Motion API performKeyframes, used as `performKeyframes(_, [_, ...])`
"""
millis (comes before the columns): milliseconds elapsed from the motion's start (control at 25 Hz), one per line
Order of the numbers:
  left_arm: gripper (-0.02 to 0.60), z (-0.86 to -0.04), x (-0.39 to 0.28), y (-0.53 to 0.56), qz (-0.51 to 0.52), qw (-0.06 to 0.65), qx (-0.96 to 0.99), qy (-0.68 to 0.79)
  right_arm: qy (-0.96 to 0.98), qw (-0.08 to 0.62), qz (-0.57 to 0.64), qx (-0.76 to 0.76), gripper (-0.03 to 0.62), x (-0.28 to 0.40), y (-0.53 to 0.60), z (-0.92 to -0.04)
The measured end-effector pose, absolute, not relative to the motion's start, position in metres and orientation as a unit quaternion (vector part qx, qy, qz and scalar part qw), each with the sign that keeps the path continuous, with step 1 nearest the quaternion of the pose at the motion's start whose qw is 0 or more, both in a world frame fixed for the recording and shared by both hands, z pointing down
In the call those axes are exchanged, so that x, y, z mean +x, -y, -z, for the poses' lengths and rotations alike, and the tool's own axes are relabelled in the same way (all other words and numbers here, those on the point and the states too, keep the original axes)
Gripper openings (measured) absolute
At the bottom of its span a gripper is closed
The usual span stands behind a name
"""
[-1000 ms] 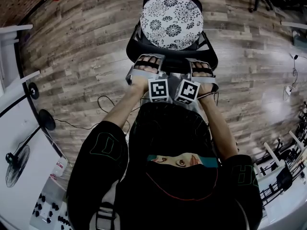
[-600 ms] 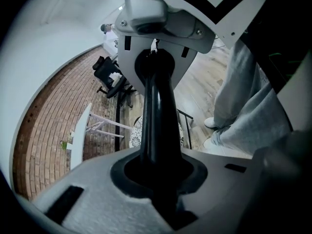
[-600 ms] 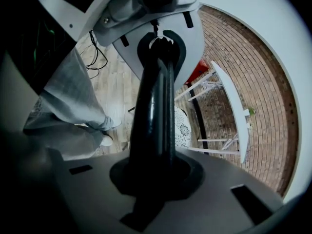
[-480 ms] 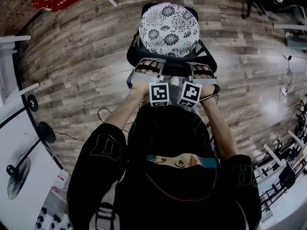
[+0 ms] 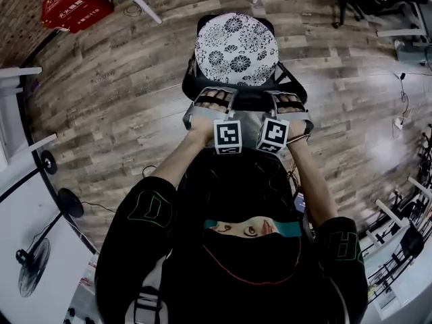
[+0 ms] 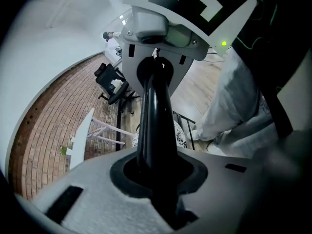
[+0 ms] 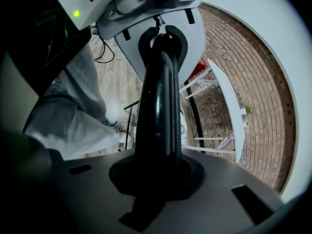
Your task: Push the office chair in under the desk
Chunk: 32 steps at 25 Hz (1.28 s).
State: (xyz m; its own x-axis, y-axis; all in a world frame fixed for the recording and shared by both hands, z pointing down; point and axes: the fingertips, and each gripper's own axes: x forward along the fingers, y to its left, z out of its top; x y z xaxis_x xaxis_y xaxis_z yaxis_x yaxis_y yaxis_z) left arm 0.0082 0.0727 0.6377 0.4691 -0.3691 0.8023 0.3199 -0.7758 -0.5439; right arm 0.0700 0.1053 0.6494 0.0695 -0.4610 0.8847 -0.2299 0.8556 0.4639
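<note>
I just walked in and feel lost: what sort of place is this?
Likely an office or lab workroom: a black office chair on wood-plank flooring, a white desk by a brick wall, another office chair farther back.

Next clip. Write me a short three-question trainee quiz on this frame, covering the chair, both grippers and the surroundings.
1. Multiple choice: On which part of the office chair are the left gripper and the right gripper both shut?
A) an armrest
B) the backrest's top bar
C) the wheeled base
2. True or false: The floral cushion rests on the office chair.
3. Fill in: The box on the floor at the head view's upper left is ____.

Key: 1 B; 2 true; 3 red.
</note>
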Motion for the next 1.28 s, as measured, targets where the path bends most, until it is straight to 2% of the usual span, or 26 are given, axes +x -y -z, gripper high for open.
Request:
performKeyframes(440, [0.063,-0.664,-0.011,-0.061,0.538,0.305,-0.786,-0.010,0.667,0.697,0.078,0.250,0.048,0.055,-0.092,-0.671])
performKeyframes(1000, [0.064,-0.679,-0.026,0.056,0.556,0.285,-0.776,-0.080,0.676,0.687,0.139,0.227,0.051,0.044,0.034,-0.683])
performKeyframes(1280, [0.067,-0.679,-0.009,0.125,0.556,0.286,-0.774,-0.100,0.682,0.679,0.159,0.219,0.051,0.061,0.107,-0.682])
